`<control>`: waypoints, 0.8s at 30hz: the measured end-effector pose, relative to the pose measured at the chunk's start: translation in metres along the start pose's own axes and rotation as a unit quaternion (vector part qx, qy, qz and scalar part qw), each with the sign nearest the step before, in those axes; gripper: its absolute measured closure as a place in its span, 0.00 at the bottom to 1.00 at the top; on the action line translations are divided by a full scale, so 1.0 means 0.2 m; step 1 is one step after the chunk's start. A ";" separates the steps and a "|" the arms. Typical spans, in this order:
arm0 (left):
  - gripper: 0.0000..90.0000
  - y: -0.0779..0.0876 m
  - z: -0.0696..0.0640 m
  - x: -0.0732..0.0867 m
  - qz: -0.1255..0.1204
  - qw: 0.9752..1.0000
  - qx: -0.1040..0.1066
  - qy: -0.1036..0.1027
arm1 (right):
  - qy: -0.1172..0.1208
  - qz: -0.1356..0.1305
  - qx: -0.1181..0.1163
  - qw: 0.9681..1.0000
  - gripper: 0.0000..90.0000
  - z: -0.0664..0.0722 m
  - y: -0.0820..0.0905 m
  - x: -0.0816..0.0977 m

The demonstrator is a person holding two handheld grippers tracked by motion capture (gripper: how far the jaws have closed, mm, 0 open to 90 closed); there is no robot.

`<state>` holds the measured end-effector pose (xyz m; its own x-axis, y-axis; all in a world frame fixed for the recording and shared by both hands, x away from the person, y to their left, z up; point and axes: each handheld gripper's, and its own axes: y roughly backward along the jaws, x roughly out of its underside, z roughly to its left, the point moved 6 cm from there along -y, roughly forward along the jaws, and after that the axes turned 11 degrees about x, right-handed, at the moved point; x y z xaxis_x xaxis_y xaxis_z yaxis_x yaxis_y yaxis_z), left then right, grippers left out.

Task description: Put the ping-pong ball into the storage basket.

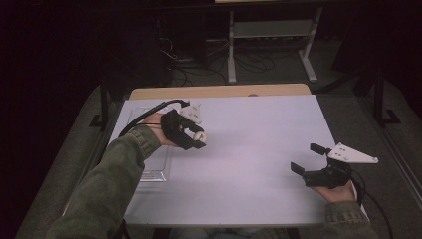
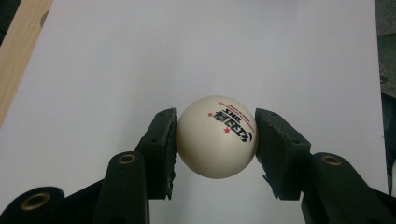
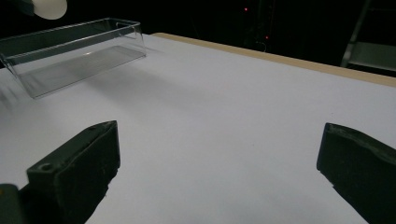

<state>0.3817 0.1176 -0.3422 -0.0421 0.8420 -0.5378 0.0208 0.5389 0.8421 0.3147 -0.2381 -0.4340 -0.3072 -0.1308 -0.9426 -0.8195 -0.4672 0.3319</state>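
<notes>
- Dark room all round, with cables and a metal frame on the floor beyond the white counter (image 1: pixel 249 149).
- Left gripper (image 1: pixel 197 137): its fingers (image 2: pixel 161 144) are clamped on a ball (image 2: pixel 217 136), one pad on each side at the ball's widest part. The printed mark and red star face up between the pads.
- The ball sits at the fingertips, held clear of the counter, with bare white surface beyond them.
- A clear tray (image 3: pixel 70 51) lies on the counter behind and beside the left hand's fingers, near the counter's left edge. It looks empty.
- Right gripper (image 1: pixel 311 158): its fingers (image 3: pixel 79 168) stand wide apart with nothing between them. It rests low near the counter's right edge, well apart from the ball and the tray.
- Step in hand, as I judge it: carrying the gripped ball, most likely for a drop into the tray, though a hand-over to the right gripper can't be ruled out.
- Next move calls for keeping the squeeze steady, since a smooth, light ball could pop out sideways. Bring the fingertips over the tray's open top, lower them inside the walls, then part the fingers so that the ball does not bounce out.
</notes>
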 end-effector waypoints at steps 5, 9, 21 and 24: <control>0.56 0.03 0.00 0.03 0.004 1.000 -0.005 0.007 | 0.001 0.000 -0.001 1.000 0.00 0.00 0.00 0.00; 0.56 0.04 -0.01 0.05 0.008 1.000 -0.007 0.010 | 0.001 0.000 -0.001 1.000 0.00 0.00 0.00 0.00; 0.56 0.08 0.00 0.11 0.021 1.000 -0.011 0.017 | 0.001 0.001 -0.003 1.000 0.00 0.00 0.00 0.00; 0.56 0.09 0.00 0.13 0.021 0.999 -0.014 0.021 | 0.001 0.000 -0.003 1.000 0.00 0.00 0.00 0.00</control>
<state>0.3809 0.1490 -0.3404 -0.0846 0.8617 -0.5004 -0.0043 0.5019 0.8649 0.3143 -0.2377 -0.4340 -0.3073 -0.1322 -0.9424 -0.8159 -0.4731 0.3324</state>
